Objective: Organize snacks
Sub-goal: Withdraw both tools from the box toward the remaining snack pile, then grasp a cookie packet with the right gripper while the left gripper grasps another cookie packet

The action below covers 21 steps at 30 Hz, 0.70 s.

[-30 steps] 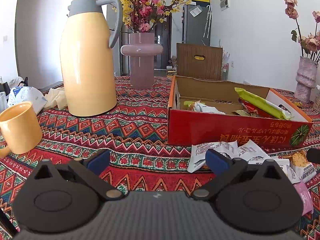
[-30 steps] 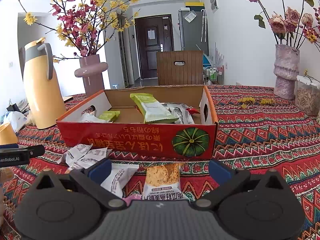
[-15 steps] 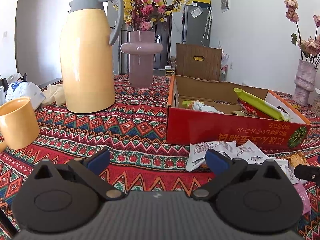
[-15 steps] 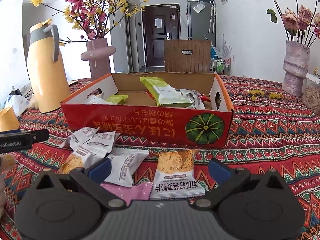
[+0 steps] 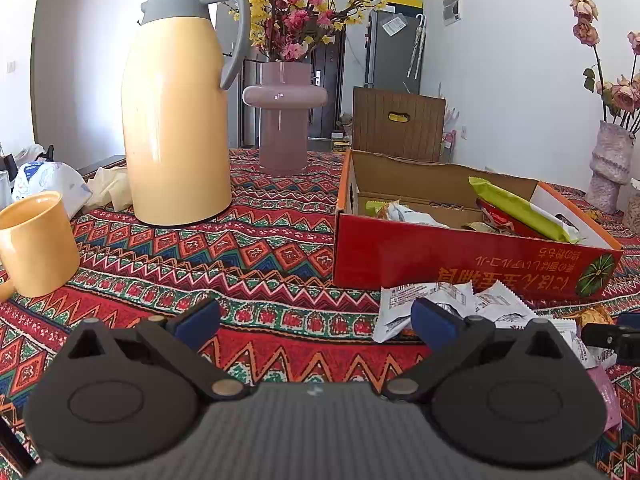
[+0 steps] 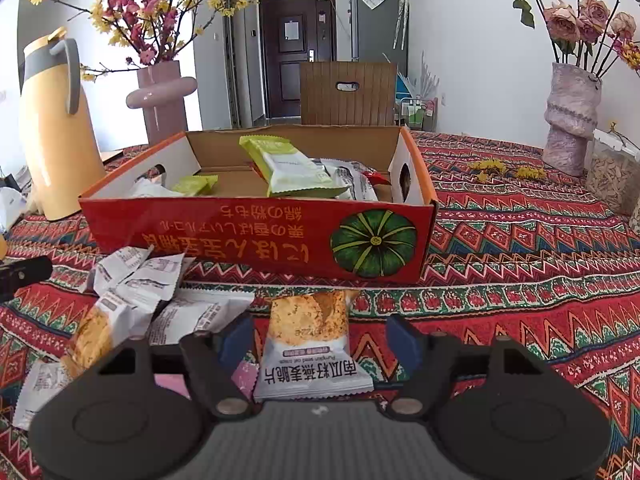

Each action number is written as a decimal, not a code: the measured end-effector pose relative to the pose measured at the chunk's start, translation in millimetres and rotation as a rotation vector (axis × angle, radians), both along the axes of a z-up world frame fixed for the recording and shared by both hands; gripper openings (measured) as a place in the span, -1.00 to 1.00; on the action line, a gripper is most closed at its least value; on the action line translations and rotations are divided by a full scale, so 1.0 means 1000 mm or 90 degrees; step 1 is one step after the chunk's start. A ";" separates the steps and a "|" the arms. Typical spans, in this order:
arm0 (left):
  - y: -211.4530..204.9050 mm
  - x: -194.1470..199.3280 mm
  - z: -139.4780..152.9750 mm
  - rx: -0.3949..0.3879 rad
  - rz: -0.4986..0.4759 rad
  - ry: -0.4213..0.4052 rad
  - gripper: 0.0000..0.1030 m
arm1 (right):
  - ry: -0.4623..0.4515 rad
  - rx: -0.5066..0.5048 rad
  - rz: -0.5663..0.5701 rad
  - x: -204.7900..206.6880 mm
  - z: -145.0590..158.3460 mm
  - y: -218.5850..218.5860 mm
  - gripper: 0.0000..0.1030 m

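Currently right gripper (image 6: pixel 320 338) is pitched down over the tablecloth (image 6: pixel 520 240), jaws just been closing around the seed-crisp packet (image 6: pixel 310 340), which lies flat between them. Left pad looks near the packet's edge, right pad shows a gap, so not yet clamped. Red snack box (image 6: pixel 256 228) sits ahead of the jaws, loose white packets (image 6: pixel 136 280) ahead-left. Left gripper (image 5: pixel 316 320) also tilted down, jaws released wide over bare cloth; white wrappers (image 5: pixel 452 300) just ahead of its right finger.
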State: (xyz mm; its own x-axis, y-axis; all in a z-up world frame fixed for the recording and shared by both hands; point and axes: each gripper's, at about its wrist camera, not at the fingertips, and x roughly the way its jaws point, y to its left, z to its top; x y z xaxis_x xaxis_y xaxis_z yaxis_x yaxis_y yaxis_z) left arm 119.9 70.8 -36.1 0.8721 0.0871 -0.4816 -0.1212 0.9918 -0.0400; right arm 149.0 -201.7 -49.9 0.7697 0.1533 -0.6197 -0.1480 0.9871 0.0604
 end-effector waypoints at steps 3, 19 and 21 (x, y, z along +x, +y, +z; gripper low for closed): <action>0.000 0.001 -0.001 0.001 0.001 0.003 1.00 | 0.015 -0.004 0.009 0.004 -0.006 0.002 -0.05; -0.001 0.002 -0.001 0.012 0.010 0.017 1.00 | -0.037 0.032 -0.044 -0.018 0.000 -0.025 -0.22; -0.004 0.002 0.000 0.021 0.002 0.022 1.00 | -0.039 0.038 -0.043 -0.019 -0.002 -0.028 -0.22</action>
State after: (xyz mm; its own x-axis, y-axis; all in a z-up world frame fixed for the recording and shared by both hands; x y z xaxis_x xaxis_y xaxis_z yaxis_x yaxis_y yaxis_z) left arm 122.1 66.7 -35.8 0.8542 0.1065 -0.5089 -0.1256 0.9921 -0.0033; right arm 129.7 -229.6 -51.4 0.8161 0.1343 -0.5621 -0.0859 0.9900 0.1117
